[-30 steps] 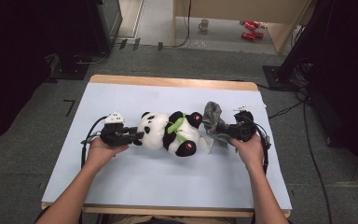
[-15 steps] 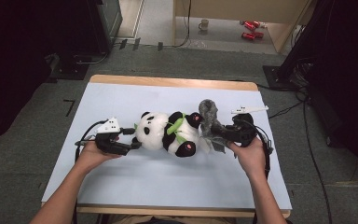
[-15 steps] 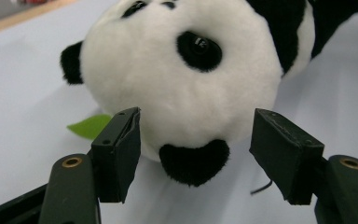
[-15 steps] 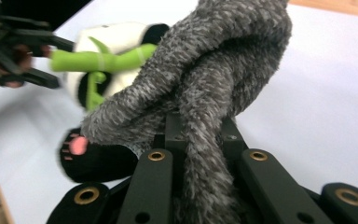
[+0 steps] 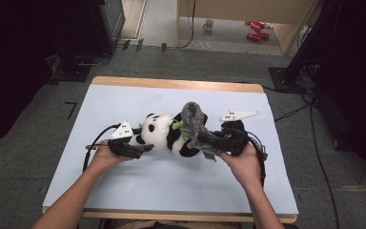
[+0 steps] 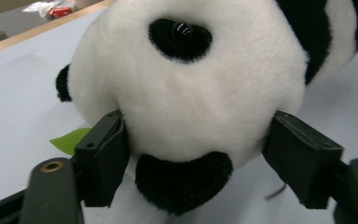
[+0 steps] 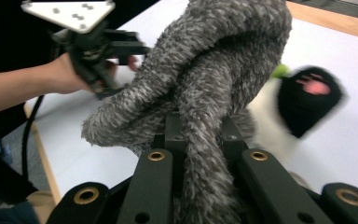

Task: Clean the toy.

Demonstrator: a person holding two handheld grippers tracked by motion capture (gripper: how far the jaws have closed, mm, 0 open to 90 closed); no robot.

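A black-and-white panda plush (image 5: pixel 164 133) lies on its side in the middle of the pale blue table (image 5: pixel 171 186). My left gripper (image 5: pixel 145 148) is at its head. In the left gripper view the jaws (image 6: pixel 196 135) have just been opening and stand wide on either side of the head (image 6: pixel 191 79), with fur brushing the pads (image 6: pixel 109 140). My right gripper (image 5: pixel 208 141) is shut on a fuzzy grey cloth (image 5: pixel 194 119), held up over the panda's body. In the right gripper view the cloth (image 7: pixel 200 84) bunches between the jaws (image 7: pixel 198 135), and a black paw (image 7: pixel 310 100) shows behind it.
A green leaf (image 6: pixel 70 140) sticks out beside the panda's head. Cables trail from both grippers across the table. On the floor beyond the far wooden edge (image 5: pixel 176 84) are a mug (image 5: pixel 208 25) and red items (image 5: pixel 255 29). Dark equipment stands at both sides.
The right gripper has carried the grey cloth up and to the left, over the panda. The left gripper drew back from the head, opened wide and now brackets it.
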